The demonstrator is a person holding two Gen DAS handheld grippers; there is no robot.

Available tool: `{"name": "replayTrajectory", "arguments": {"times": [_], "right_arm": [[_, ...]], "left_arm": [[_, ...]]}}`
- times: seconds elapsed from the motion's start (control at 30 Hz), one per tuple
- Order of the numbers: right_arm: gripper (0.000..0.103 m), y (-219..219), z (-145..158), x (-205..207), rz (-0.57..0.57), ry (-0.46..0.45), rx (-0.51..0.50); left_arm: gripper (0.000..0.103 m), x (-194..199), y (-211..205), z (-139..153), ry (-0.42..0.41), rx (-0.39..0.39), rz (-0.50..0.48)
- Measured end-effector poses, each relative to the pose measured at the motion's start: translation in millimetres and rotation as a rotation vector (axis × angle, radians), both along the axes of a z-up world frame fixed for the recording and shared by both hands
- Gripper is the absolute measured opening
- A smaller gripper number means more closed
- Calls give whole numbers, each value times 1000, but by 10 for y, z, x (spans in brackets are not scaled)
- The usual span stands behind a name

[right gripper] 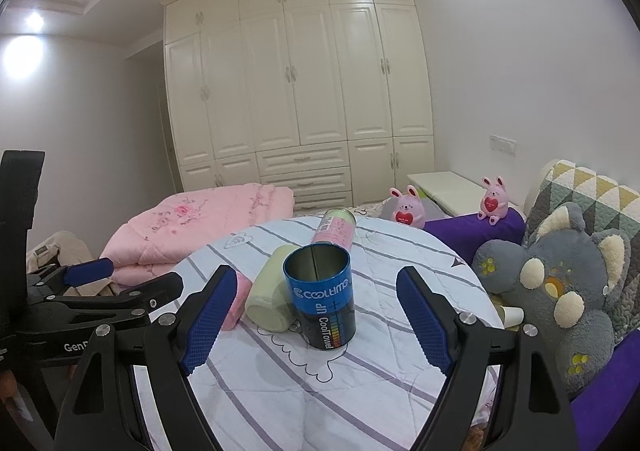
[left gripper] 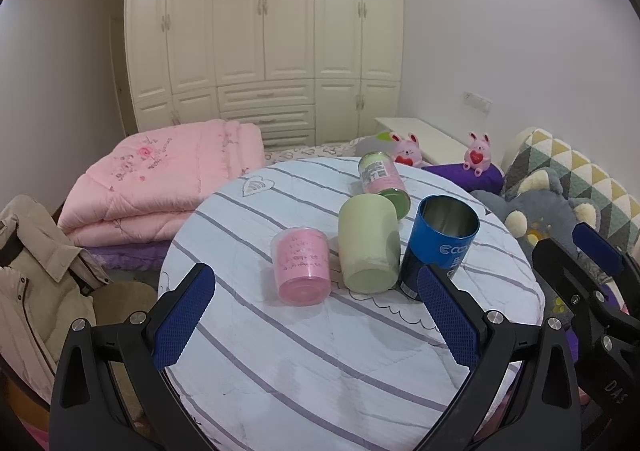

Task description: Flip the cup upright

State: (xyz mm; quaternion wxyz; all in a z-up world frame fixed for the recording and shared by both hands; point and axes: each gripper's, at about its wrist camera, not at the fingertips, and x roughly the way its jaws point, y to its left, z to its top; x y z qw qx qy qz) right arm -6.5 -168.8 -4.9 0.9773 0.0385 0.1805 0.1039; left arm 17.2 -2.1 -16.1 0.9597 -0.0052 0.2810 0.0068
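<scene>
A blue Cooltime can-shaped cup (left gripper: 438,247) (right gripper: 322,297) stands upright, mouth up, on the round striped table (left gripper: 320,363) (right gripper: 360,391). A pale green cup (left gripper: 368,245) (right gripper: 268,297) and a pink cup (left gripper: 302,265) (right gripper: 236,301) stand upside down to its left. A pink and green canister (left gripper: 382,179) (right gripper: 336,229) lies on its side behind. My left gripper (left gripper: 316,317) is open and empty, short of the pink and green cups. My right gripper (right gripper: 316,321) is open and empty, with the blue cup between its fingers' line of sight.
A folded pink quilt (left gripper: 160,187) lies at the left, a beige jacket (left gripper: 36,271) nearer. A grey plush toy (right gripper: 560,283) and patterned cushion (right gripper: 592,195) sit right of the table. Two pink bunny toys (right gripper: 408,209) and a wardrobe (right gripper: 300,91) are behind.
</scene>
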Motion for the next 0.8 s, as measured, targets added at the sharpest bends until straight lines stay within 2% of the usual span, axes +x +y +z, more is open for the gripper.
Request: {"name": "replayTrajectory", "arguments": {"times": [0.8], "right_arm": [[83,-14,-39,55,-2,16,-15]], "left_arm": [[102,0,-70,-66,-7,30,-3]]}}
